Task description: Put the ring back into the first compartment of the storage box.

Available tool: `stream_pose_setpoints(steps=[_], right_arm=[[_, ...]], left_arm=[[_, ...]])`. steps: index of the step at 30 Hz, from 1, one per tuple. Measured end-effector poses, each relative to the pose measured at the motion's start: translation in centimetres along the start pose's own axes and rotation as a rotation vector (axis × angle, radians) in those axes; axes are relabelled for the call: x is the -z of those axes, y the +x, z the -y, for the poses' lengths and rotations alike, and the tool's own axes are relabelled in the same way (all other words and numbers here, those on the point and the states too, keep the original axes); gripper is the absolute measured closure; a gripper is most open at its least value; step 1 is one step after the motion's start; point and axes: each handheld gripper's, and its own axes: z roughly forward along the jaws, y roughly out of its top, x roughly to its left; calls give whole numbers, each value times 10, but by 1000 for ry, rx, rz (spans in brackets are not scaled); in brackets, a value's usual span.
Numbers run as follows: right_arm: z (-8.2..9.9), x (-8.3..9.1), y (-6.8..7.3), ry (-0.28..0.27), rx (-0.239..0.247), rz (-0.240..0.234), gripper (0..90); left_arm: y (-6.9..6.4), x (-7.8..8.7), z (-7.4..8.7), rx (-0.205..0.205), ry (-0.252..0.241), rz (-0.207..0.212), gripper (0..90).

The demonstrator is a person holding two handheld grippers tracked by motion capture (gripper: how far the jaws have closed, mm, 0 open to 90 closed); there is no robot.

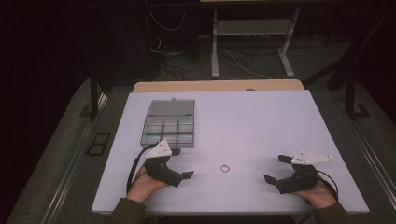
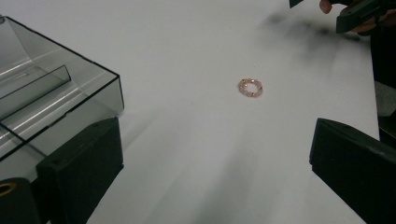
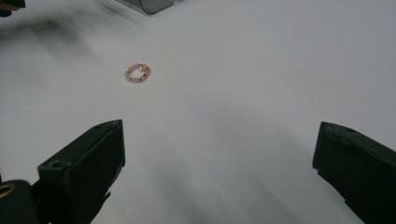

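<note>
A small pink beaded ring (image 1: 225, 168) lies flat on the white table (image 1: 243, 121), between the two hands near the front edge. It is also the pink ring (image 2: 251, 87) ahead of the left jaws and the ring (image 3: 137, 73) ahead and left of the right jaws. My left gripper (image 1: 181, 164) rests at the front left, jaws wide apart, nothing between them. My right gripper (image 1: 276, 169) sits at the front right, open and empty, pointing toward the ring. A clear smoky compartment box (image 1: 169, 123) stands just beyond the left gripper, its corner (image 2: 56, 98) close to the left jaw.
The box's lid lies open behind it toward the table's far side. The table's front edge runs just under both hands. Beyond the table are a desk frame (image 1: 252, 42) and loose cables on the dark floor.
</note>
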Motion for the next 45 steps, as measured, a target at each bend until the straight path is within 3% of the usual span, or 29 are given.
stream_pose_setpoints(steps=[27, 36, 45], right_arm=[[1, -2, -2, 4, 1, 3, 23], [0, -1, -2, 0, 1, 5, 23], [0, 0, -3, -9, -5, 4, 23]], left_arm=[[0, -32, -35, -42, 10, 79, 331], [-1, -51, -47, -59, 34, 114, 439], [-6, -72, -59, -69, 31, 128, 490]])
